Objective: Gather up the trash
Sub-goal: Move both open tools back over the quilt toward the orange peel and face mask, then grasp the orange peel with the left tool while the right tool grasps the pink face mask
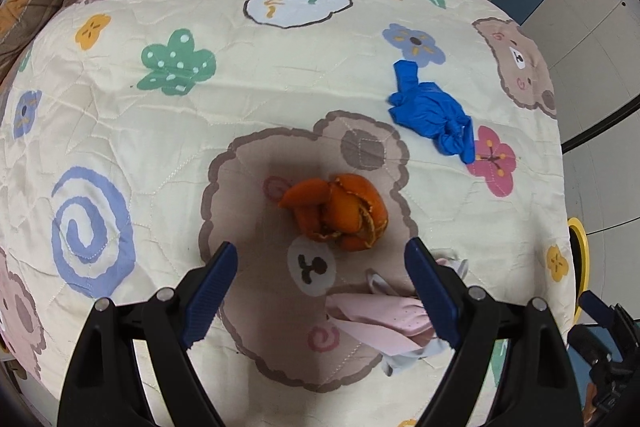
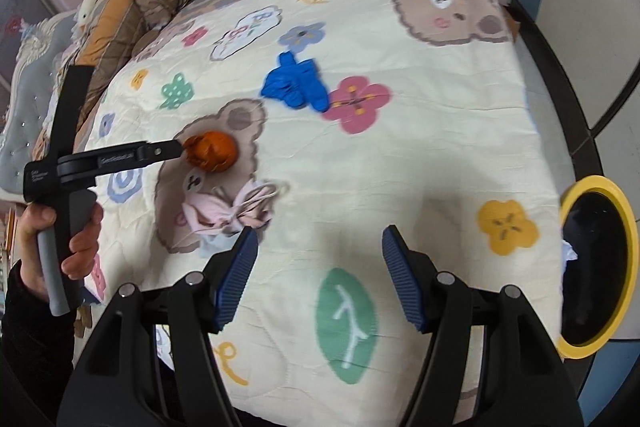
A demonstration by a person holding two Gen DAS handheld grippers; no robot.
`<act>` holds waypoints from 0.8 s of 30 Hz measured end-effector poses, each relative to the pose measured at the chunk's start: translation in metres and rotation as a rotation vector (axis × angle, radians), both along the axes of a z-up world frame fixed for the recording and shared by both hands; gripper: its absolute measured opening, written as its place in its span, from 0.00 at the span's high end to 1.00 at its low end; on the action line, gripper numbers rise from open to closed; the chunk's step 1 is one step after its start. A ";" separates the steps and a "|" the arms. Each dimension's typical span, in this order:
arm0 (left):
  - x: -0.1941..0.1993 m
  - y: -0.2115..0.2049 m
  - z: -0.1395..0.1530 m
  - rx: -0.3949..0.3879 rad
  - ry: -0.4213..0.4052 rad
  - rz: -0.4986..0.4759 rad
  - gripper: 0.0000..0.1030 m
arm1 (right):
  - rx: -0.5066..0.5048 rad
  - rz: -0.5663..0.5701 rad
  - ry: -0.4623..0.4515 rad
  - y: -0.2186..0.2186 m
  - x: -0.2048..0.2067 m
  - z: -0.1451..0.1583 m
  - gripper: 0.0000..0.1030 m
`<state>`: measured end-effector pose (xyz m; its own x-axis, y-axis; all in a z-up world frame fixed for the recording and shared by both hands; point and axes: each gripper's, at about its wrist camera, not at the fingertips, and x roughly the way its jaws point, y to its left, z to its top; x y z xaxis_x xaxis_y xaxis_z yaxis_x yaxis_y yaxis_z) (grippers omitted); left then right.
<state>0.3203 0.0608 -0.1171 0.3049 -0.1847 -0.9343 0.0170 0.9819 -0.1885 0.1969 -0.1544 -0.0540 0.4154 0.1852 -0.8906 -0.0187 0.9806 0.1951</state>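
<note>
Both claws, left (image 1: 320, 291) and right (image 2: 318, 273), gape empty over quilt (image 2: 420, 155); bin (image 2: 624, 227) at its edge

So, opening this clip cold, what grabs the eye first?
The bright orange peel lying on the brown bear print of the cartoon quilt, just ahead of the open left gripper. Beyond it, to the right, lies a crumpled blue glove. Off the bed's right edge stands a yellow-rimmed bin.
</note>
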 end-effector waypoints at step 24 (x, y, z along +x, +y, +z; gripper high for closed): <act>0.015 0.003 -0.039 -0.046 0.056 0.005 0.20 | 0.045 0.203 0.044 0.105 0.027 -0.059 0.40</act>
